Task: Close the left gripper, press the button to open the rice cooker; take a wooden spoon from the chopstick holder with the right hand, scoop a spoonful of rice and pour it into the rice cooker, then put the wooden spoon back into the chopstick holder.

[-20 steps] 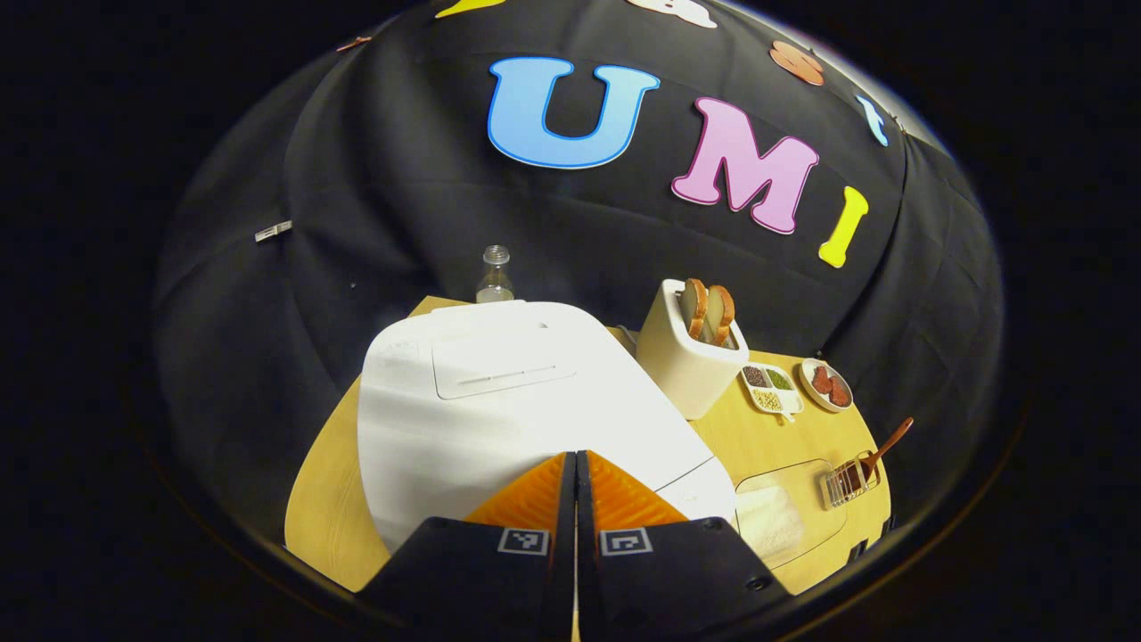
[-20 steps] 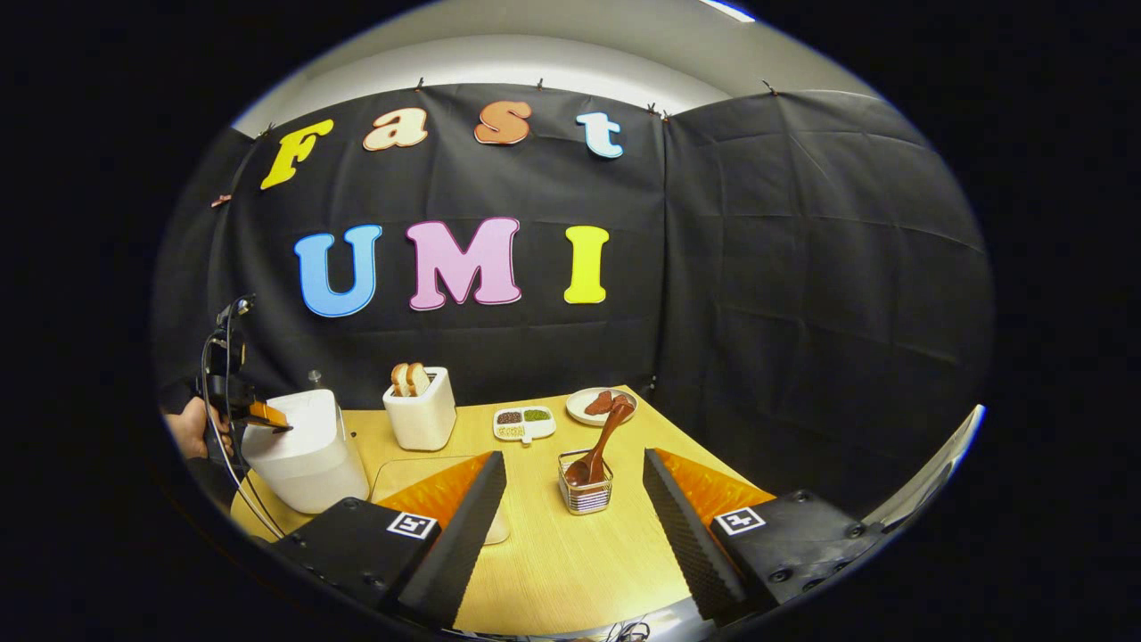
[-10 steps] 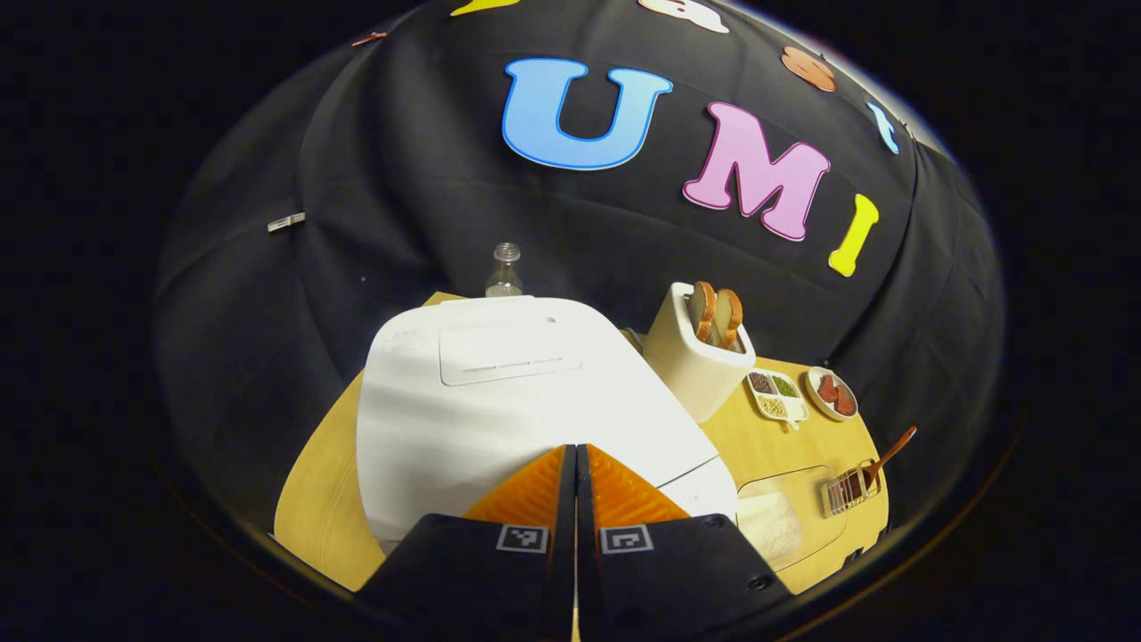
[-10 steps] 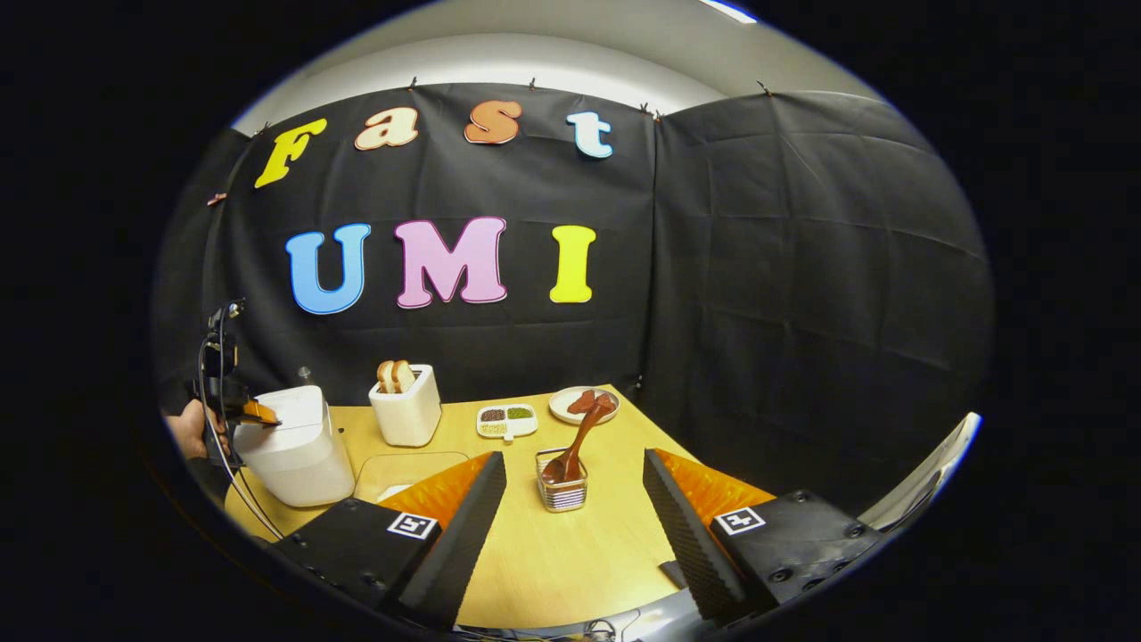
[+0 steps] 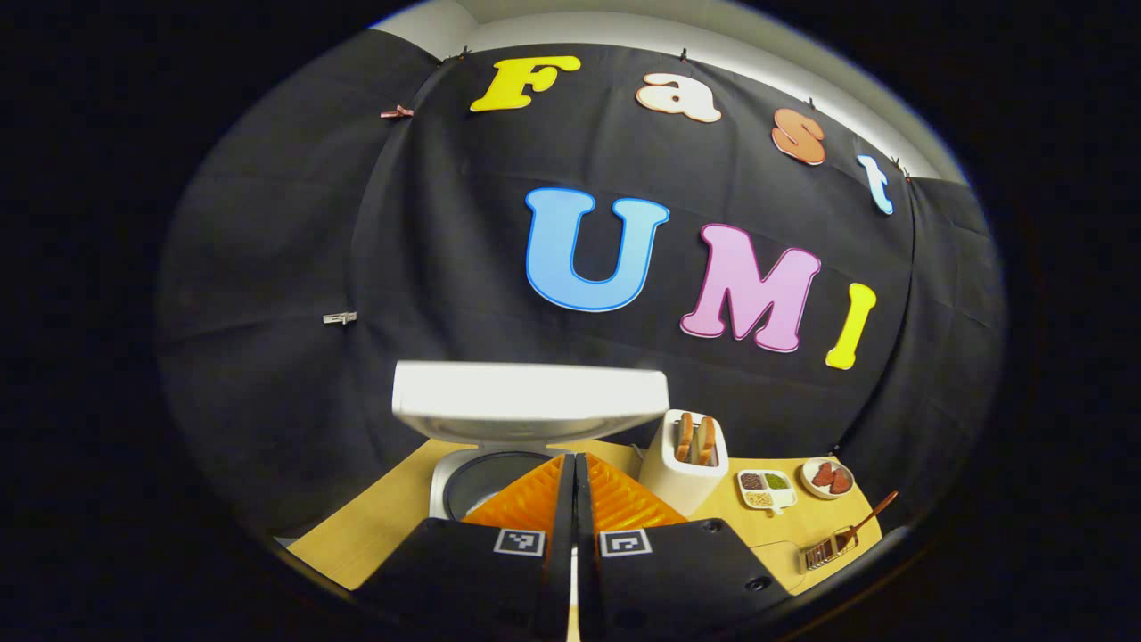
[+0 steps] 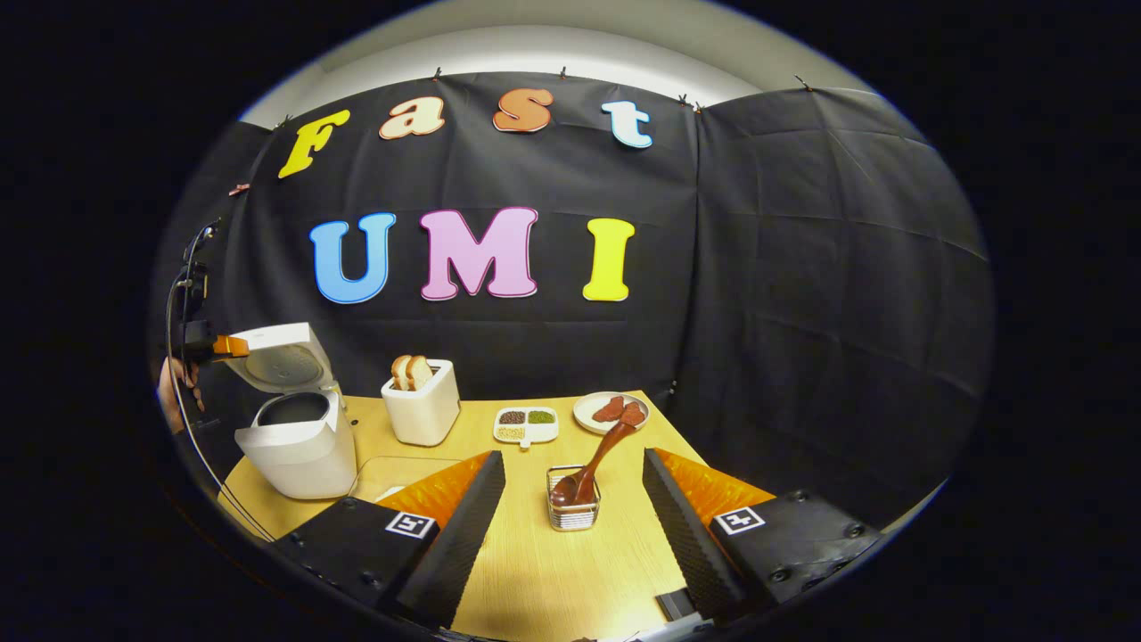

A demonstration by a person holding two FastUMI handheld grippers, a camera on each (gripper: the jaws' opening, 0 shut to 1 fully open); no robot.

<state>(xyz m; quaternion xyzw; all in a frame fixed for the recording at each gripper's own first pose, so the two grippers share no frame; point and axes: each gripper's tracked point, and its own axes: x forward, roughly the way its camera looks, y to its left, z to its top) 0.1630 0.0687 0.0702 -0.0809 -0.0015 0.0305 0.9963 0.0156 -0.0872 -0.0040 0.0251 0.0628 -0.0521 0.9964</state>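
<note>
Rice cooker (image 6: 294, 437) lid up and my left gripper (image 5: 573, 468) pressed shut, I aim the wide-spread right gripper (image 6: 573, 486) at the wooden spoon (image 6: 595, 462), leaning in the chopstick holder (image 6: 572, 511) on the worktop (image 6: 535, 580); it looks light, stiff and smooth, so I'd pinch its upper handle.

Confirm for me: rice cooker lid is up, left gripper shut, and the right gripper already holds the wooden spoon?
Not quite. The right gripper view shows the right gripper open, with the wooden spoon standing untouched in the chopstick holder. The rice cooker lid is up and the left gripper is shut.
</note>
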